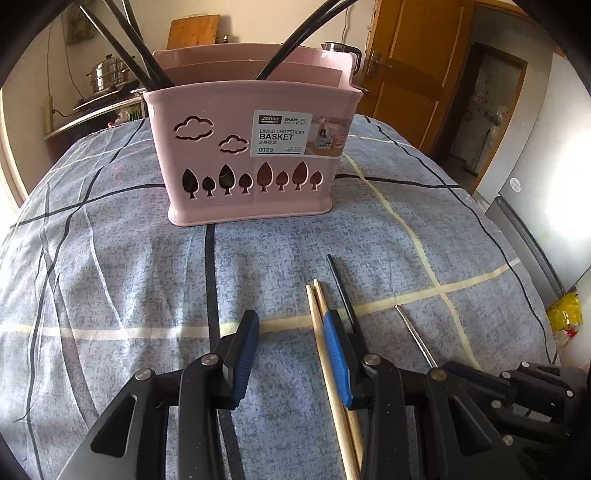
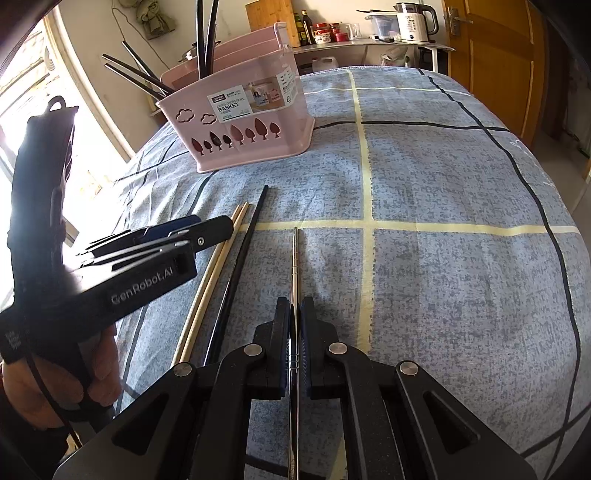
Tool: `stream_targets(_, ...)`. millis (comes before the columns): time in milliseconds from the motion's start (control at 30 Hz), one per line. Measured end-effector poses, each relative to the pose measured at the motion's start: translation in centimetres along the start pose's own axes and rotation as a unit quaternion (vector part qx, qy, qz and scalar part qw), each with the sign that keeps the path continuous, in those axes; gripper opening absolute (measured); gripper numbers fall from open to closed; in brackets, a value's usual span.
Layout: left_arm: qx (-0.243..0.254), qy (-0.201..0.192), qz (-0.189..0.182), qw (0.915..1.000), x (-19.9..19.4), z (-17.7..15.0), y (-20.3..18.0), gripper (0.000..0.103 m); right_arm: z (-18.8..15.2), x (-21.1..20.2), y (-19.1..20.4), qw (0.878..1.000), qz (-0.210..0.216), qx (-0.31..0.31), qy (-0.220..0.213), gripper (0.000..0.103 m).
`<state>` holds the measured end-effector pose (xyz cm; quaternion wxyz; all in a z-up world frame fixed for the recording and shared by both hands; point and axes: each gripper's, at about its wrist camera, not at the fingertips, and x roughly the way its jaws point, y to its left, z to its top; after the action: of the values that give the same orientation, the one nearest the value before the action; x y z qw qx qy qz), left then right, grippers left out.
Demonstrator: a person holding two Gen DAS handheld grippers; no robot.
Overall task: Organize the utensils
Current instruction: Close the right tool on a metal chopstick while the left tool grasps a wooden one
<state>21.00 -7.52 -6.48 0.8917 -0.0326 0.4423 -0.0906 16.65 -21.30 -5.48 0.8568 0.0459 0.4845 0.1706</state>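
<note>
A pink chopstick basket [image 1: 251, 192] [image 2: 251, 144] stands upright on the checked cloth with several black utensils [image 1: 144, 66] in it. A pair of wooden chopsticks [image 1: 320, 332] [image 2: 218, 266] lies on the cloth with a black chopstick [image 1: 340, 284] [image 2: 248, 240] beside it. My left gripper [image 1: 291, 317] [image 2: 207, 226] is open over the cloth. The wooden pair runs between its jaws close to the right pad, and the left pad is well clear of it. My right gripper [image 2: 295, 306] [image 1: 439, 369] is shut on a thin metal chopstick [image 2: 295, 258] [image 1: 412, 332], whose tip points toward the basket.
The blue checked cloth [image 2: 443, 184] covers the whole table and falls away at the right edge. Behind it a shelf holds a kettle [image 2: 415, 22] and bottles [image 2: 304, 26]. A wooden door [image 2: 498, 74] is at the far right. A hand [image 2: 99, 369] holds the left gripper.
</note>
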Motion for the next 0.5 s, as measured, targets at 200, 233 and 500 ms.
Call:
stream_targets(200,0.012,-0.001,0.025,0.9996,-0.5,-0.6,0.3,0.036,0.0,0.0,0.1,1.000,-0.002,0.000,-0.001,0.004)
stream_targets(233,0.019,0.000,0.030,0.9994,-0.5,-0.7,0.1,0.036,0.0,0.0,0.1,1.000,-0.002,0.000,-0.001,0.004)
stream_targets(500,0.049,0.014,0.046,0.9976,-0.7,-0.6,-0.1,0.009,0.8,0.4,0.0,1.000,-0.012,-0.002,0.005,0.004)
